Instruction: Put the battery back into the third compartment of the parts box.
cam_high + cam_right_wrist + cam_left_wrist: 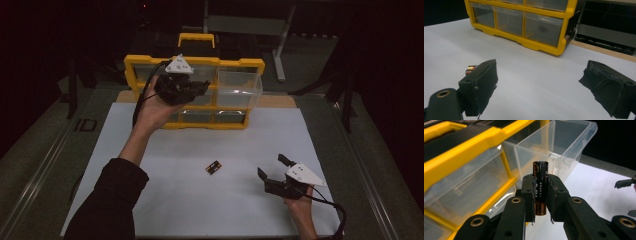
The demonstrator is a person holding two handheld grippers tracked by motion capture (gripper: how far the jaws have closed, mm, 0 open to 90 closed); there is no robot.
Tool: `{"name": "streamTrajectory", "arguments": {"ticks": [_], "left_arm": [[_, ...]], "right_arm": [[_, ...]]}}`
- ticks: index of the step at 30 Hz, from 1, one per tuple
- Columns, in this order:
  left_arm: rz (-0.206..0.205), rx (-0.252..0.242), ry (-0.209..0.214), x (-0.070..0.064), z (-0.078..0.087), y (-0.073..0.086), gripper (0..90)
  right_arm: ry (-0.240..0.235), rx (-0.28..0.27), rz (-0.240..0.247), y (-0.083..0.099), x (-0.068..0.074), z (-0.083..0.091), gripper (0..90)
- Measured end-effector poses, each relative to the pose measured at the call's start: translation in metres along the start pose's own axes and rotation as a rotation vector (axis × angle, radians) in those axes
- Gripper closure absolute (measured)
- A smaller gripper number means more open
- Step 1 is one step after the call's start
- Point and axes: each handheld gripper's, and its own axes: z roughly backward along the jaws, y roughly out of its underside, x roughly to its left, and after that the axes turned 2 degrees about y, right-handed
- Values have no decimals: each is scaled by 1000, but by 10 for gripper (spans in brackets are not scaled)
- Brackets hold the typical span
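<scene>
Clear plastic drawer (554, 147) is standing pulled out of the yellow organizer (195, 92), upper right slot, and I'm holding the left gripper (540, 192) just in front of it. Jaws are pinching a dark battery (540, 187) upright between the pads, copper end down, top poking above the fingertips. In the high view I'm seeing the left gripper (181, 87) raised against the cabinet front, beside the open drawer (240, 87).

Right gripper (272, 167) is resting low over the white mat (165, 165), jaws spread wide, gripping nothing. More batteries (214, 167) are lying loose mid-mat, a small cluster, well apart from the cabinet; the right gripper view is catching them (471, 69) just behind its near jaw.

Judging progress: one battery lifted and nearly at the drawer, not yet dropped in. Loose cluster is waiting for pickup, and the drawer closing after that
</scene>
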Motion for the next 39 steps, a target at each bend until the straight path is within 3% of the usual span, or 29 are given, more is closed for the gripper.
{"name": "streamTrajectory", "arguments": {"ticks": [20,39], "left_arm": [[-13,-54,22,6,6,-29,771],[-28,-12,36,-3,-10,-52,770]], "right_arm": [[3,-3,1,0,-1,0,117],[-2,0,2,0,0,0,117]]}}
